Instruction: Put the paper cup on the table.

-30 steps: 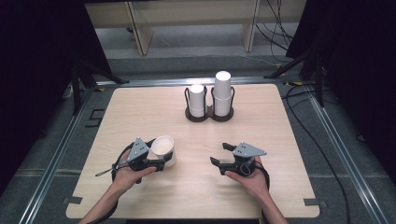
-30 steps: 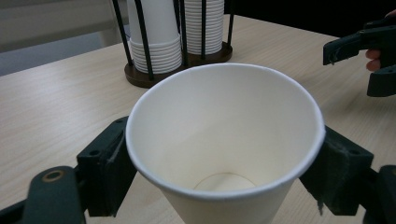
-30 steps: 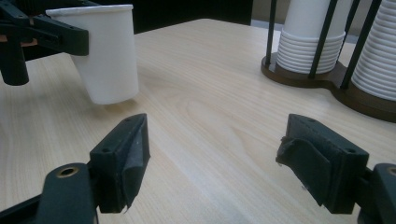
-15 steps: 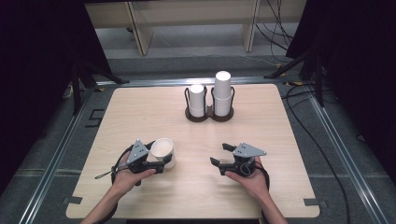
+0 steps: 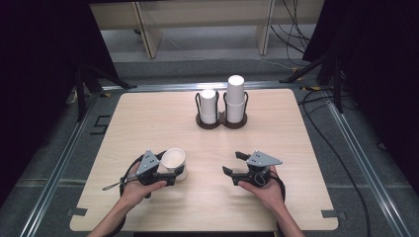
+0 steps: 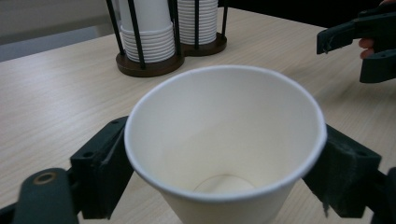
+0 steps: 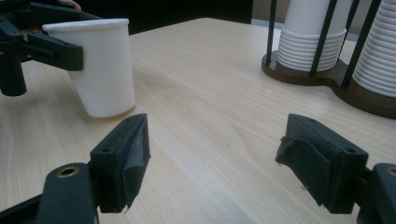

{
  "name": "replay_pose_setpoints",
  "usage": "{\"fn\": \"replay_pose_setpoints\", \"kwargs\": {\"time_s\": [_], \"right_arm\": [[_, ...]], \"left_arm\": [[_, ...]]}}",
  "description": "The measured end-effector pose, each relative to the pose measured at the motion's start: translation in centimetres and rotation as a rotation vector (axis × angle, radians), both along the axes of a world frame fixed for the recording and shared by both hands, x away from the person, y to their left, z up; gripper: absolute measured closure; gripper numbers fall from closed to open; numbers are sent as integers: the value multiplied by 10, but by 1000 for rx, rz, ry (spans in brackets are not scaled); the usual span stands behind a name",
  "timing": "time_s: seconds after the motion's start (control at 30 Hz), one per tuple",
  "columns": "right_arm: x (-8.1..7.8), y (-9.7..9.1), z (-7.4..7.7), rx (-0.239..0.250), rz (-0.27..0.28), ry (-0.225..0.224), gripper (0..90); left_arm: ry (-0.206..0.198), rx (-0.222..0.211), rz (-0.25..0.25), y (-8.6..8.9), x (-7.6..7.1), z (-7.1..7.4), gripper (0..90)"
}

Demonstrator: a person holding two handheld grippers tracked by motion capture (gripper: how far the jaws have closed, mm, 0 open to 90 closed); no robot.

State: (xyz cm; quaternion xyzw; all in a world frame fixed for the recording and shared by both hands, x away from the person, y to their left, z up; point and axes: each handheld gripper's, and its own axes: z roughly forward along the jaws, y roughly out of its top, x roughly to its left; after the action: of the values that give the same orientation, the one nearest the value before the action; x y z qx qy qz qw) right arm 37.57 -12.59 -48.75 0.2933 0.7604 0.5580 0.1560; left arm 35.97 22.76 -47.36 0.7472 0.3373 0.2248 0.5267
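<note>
Worktop [image 5: 148, 118]: a pale wood-grain board with rounded corners, seen from above in the high view, carrying everything below.

Cup rack [image 5: 221, 121]: a dark double base with thin black uprights at the far middle of the worktop. It holds two stacks of white cups, mouths down; the right stack [image 5: 235, 98] stands taller than the left stack [image 5: 208, 106].

Left hand-held gripper [image 5: 170, 170]: at the near left, in the person's left hand [image 5: 140, 190]. Its jaws have just been opening, with the cup between them. In the left gripper view the black pads [image 6: 108, 161] sit on either side of the cup wall below the rim, at or just off the paper; whether they press on it cannot be told.

Right hand-held gripper [image 5: 234, 163]: at the near right, in the right hand [image 5: 264, 190], well apart from the cup. In the right gripper view [image 7: 219, 161] its jaws stand wide, released, with bare worktop between them.

Cup [image 5: 173, 163]: a single white paper cup, mouth up, empty inside [image 6: 224, 140]. In the right gripper view [image 7: 100, 70] it tilts slightly, its base on the worktop.
</note>
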Motion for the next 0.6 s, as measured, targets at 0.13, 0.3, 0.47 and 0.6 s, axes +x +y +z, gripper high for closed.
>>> {"fn": "replay_pose_setpoints", "kwargs": {"time_s": [0.13, 0.3, 0.47, 0.6], "right_arm": [[0, 0, 0, 4, 3, 14, 238], [0, 0, 0, 4, 2, 11, 238], [0, -1, 0, 6, 4, 13, 238], [0, -1, -1, 9, -5, 5, 238]], "left_arm": [[-8, -7, -5, -2, 0, -3, 143], [-181, 165, -63, 9, 12, 4, 102], [-177, 154, -103, 10, 11, 4, 0], [-172, 168, -112, 14, 6, 7, 0]]}}
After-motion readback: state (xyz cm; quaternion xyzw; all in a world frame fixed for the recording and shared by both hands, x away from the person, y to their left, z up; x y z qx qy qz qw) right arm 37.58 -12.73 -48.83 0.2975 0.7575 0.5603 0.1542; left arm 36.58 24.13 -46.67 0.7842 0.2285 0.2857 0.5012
